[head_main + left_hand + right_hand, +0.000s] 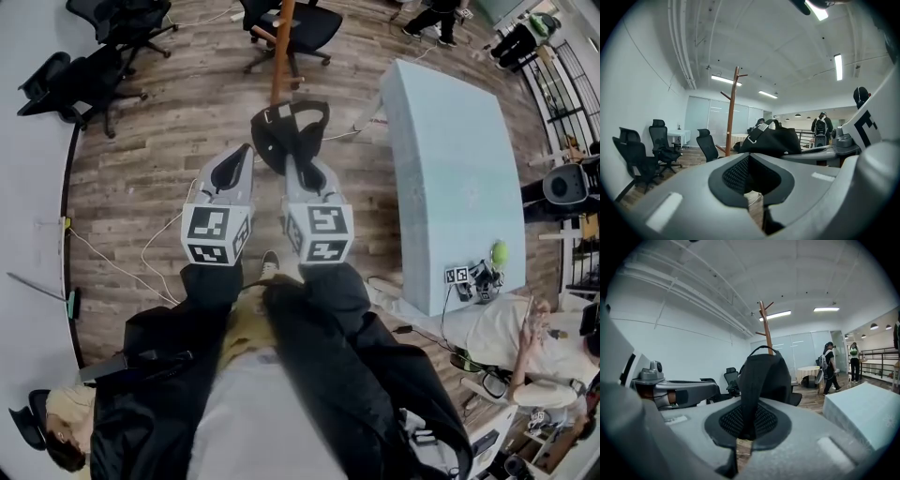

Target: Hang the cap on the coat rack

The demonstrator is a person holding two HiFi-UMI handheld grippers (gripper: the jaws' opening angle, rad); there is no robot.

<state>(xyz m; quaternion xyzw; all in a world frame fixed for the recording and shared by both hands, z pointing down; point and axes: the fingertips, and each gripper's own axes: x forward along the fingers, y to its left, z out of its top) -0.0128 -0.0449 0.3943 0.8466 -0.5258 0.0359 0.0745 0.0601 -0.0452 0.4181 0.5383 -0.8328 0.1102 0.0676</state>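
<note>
My right tool (298, 169) is clamped on the rim of the black cap (289, 133). The cap stands on edge ahead of it, its long axis toward the wooden coat rack (281, 52) and its buckled strap at the far end. My left tool (242, 157) is closed and empty just beside it. Wood floor (169, 141) lies ahead, with a pale desk (450, 159) on the right and office chairs (291, 28) near the rack.

The scene is seen from the head steeply downward, the left gripper (246, 150) and the right gripper (292, 165) close below, the wooden floor (159, 141) beyond; each gripper view is taken low along its own jaws, nearly level, toward the coat rack (731, 112) (765, 329); the rack and the cap (761, 373) (771, 140) are shared by all three views, the cap nearest in the right gripper view.
</note>
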